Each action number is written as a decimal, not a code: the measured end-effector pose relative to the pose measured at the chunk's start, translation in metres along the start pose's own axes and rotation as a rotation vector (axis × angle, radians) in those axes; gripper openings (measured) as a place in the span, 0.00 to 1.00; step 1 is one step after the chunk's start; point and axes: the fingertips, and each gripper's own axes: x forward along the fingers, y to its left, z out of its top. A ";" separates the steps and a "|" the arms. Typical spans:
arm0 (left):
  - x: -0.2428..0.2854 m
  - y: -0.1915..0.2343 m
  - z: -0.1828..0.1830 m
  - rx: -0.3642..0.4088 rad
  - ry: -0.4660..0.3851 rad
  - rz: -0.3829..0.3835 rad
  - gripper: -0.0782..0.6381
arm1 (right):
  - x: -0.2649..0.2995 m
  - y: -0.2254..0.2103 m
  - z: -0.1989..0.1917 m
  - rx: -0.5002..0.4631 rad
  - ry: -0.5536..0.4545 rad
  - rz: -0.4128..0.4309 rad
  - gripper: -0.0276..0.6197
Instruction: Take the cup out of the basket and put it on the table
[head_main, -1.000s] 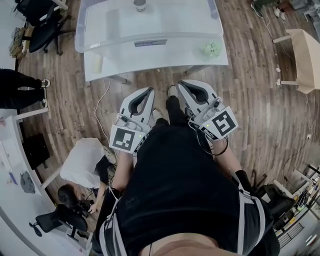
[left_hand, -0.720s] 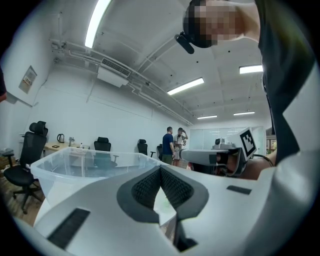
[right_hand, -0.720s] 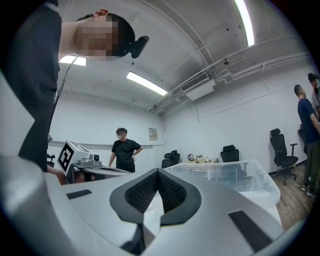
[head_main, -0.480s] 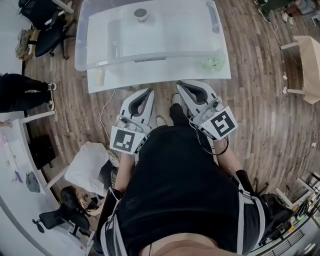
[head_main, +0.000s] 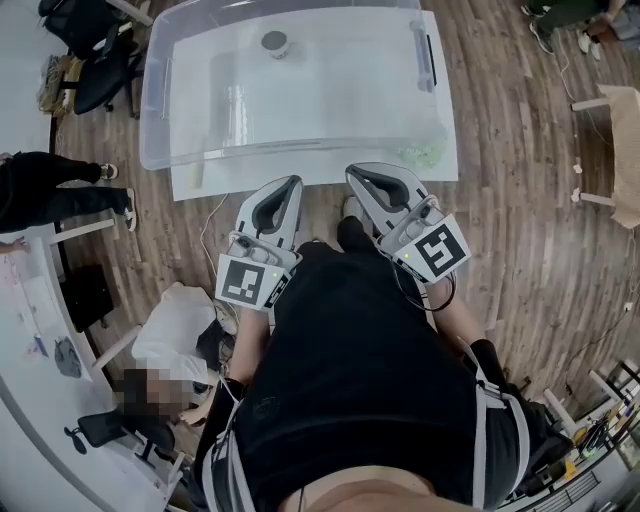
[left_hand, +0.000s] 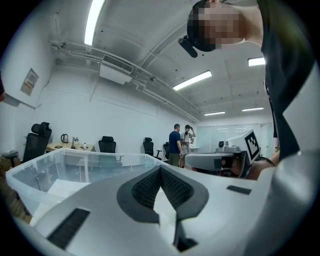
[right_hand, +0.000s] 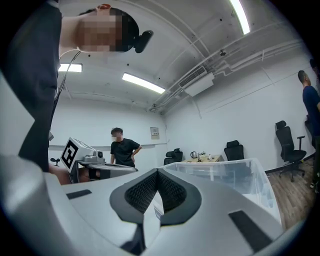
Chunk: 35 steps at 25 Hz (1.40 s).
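Note:
A small grey cup (head_main: 274, 43) stands inside the large clear plastic basket (head_main: 300, 150), toward its far side. The basket rests on a white table (head_main: 300, 176). Both grippers are held close to the person's body, just short of the table's near edge. My left gripper (head_main: 291, 183) is shut with nothing in it, and so is my right gripper (head_main: 353, 172). In the left gripper view the jaws (left_hand: 160, 168) meet, with the basket's wall (left_hand: 75, 165) to their left. In the right gripper view the right gripper (right_hand: 157, 171) is shut, the basket (right_hand: 235, 175) to its right. Neither gripper view shows the cup.
A small green object (head_main: 425, 153) lies on the table by the basket's near right corner. Office chairs (head_main: 90, 60) stand at the far left. A person in white (head_main: 175, 335) crouches at the left, another person in black (head_main: 40, 190) is farther left. Wooden furniture (head_main: 625, 190) sits at the right.
The table and basket have come nearer and lower in the head view. Both grippers now reach close to the table's near edge, still shut.

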 end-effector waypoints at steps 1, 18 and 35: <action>0.005 -0.001 0.000 -0.002 -0.001 0.008 0.13 | -0.001 -0.005 0.000 0.001 0.002 0.010 0.07; 0.031 0.029 0.012 -0.001 0.004 0.049 0.13 | 0.029 -0.039 0.003 0.011 0.006 0.032 0.07; 0.040 0.121 0.029 -0.001 -0.018 -0.035 0.13 | 0.119 -0.048 0.015 -0.014 0.015 -0.043 0.07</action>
